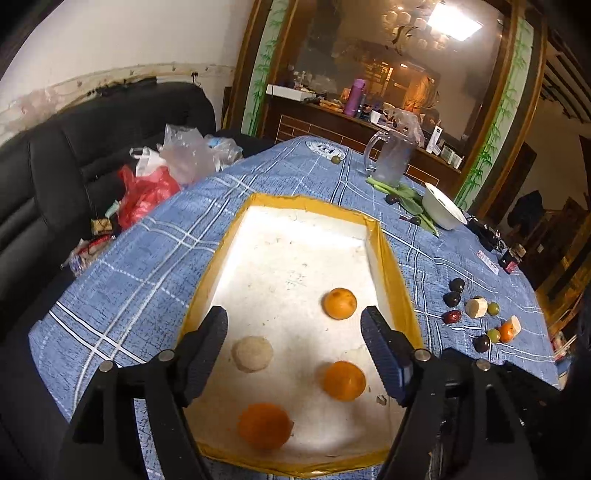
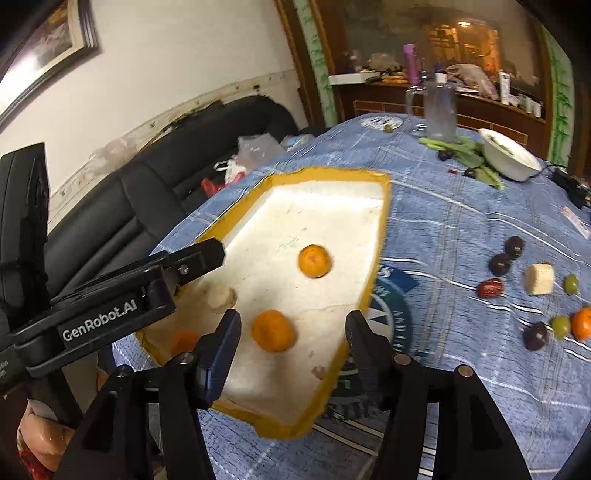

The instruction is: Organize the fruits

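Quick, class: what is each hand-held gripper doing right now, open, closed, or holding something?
Left hand-held gripper: open, holding nothing, above the tray.
Right hand-held gripper: open, holding nothing, above the tray's near corner.

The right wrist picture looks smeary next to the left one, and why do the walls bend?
Right wrist view: motion blur softens the oranges and the tray rim. Left wrist view: sharper, though glare washes out the white tray floor and a ceiling light flares in the mirror. Both views: the fisheye lens curves straight edges and darkens the corners.
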Tool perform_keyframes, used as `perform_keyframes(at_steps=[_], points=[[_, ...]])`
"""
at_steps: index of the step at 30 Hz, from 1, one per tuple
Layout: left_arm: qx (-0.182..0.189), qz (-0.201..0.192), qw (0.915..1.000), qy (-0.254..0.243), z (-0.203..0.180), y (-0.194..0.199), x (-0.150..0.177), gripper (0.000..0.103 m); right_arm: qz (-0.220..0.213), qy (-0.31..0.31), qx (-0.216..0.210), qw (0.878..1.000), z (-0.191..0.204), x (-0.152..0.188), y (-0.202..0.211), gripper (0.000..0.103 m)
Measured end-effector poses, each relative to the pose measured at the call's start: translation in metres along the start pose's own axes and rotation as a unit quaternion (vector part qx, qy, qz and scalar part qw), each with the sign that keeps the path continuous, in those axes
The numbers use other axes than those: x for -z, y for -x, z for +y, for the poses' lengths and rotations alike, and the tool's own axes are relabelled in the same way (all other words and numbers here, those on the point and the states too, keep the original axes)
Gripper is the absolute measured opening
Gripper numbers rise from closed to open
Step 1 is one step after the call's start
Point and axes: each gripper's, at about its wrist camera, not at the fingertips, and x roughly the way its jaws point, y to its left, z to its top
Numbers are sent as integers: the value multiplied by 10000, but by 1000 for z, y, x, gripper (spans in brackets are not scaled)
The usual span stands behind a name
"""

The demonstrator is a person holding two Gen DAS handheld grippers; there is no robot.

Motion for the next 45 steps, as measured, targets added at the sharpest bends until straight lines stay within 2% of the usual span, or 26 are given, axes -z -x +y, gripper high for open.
perform_keyframes(at_steps=[7,16,26,45], points=[[-498,-400,9973,-370,-26,28,2,84,-468,-278,844,9949,-22,8,40,81],[-600,-464,9942,-764,-58,30,9,85,-660,-260,1428,9872,-33,17,52,84],[-702,-273,9922,-990,-70,13,15,85,-581,-338,1453,9871,-43,20,46,86],[-577,73,9903,-1263,-99,-7,19,85,-498,-649,1508,9852,-80,29,49,87]])
